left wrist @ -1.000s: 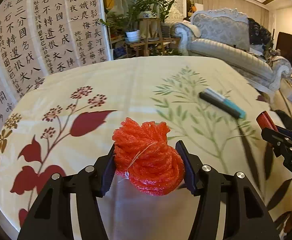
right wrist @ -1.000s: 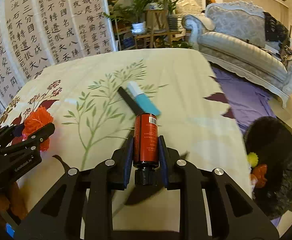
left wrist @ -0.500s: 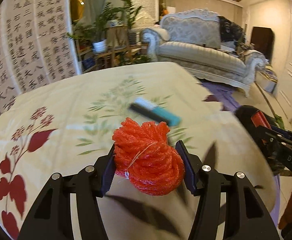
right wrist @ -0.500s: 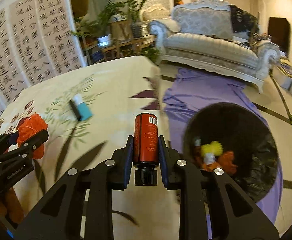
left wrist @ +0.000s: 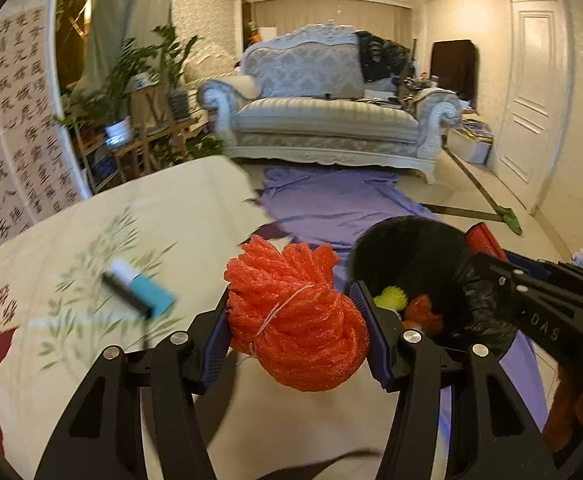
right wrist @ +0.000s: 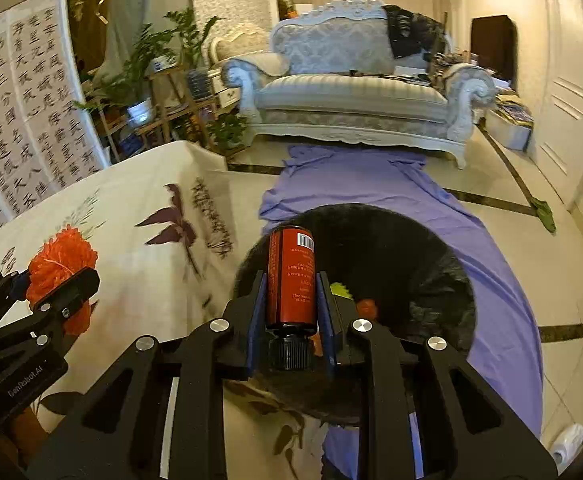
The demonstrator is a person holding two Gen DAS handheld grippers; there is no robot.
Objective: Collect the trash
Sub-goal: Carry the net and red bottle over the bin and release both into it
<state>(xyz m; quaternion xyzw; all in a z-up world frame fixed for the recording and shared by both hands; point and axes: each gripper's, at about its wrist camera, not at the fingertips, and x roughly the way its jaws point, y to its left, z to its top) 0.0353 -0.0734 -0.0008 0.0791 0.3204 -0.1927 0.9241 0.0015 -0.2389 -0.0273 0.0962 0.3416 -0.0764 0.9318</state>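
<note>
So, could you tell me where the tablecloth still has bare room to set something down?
The tablecloth is bare from the teal marker to its far edge, and to the marker's left over the red flower print. It is crowded near the black trash bin, where both grippers hold the orange mesh bundle and red bottle.

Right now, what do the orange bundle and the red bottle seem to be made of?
Orange mesh bundle: likely plastic foam netting, since it shows ribbed, faintly shiny strands tied with thin string. Red bottle: smooth, glossy printed body, metal or plastic; black ribbed cap, probably plastic.
</note>
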